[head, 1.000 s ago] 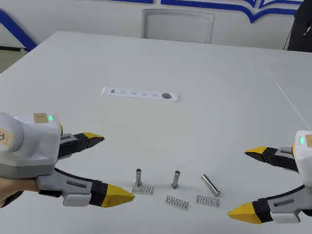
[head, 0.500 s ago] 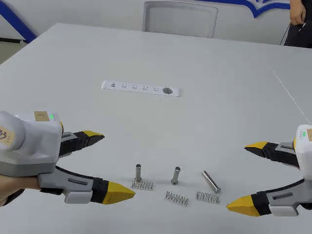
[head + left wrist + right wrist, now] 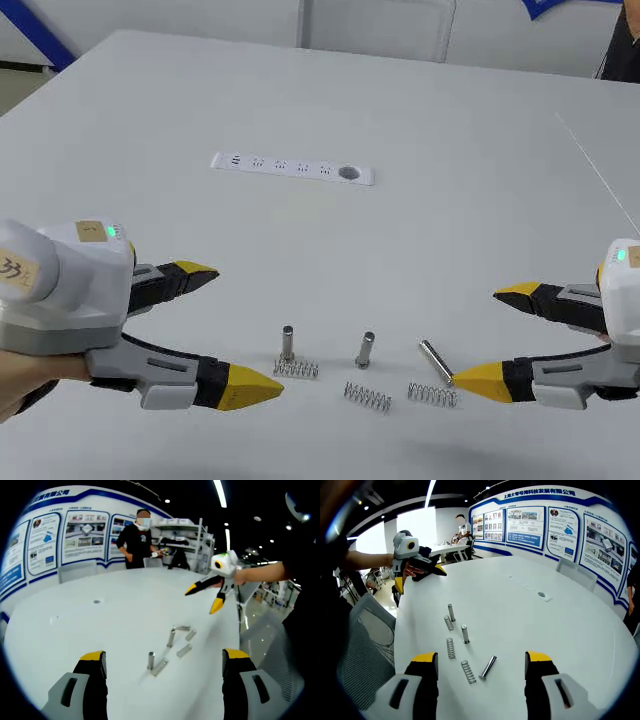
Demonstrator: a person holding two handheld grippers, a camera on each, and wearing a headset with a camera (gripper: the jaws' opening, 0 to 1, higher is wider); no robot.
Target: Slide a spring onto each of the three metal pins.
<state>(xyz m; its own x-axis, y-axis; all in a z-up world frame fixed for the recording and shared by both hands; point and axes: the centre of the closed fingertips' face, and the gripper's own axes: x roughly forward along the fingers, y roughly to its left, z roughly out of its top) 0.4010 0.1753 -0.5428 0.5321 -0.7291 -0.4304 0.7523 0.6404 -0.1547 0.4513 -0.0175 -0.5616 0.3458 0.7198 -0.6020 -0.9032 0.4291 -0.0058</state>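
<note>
- My left tongs [image 3: 240, 325] and right tongs [image 3: 485, 335] gaped, empty.
- 3 springs [image 3: 367, 396] lay just beside 3 pins [image 3: 365, 349], between them.
- Springs looked light, squashy; I judged a gentle mid-coil pinch best.

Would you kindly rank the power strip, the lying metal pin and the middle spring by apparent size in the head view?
1. power strip: clearly the longest, though it lies farthest from the camera.
2. lying metal pin and middle spring: about the same length, so I would not rank them.
</note>
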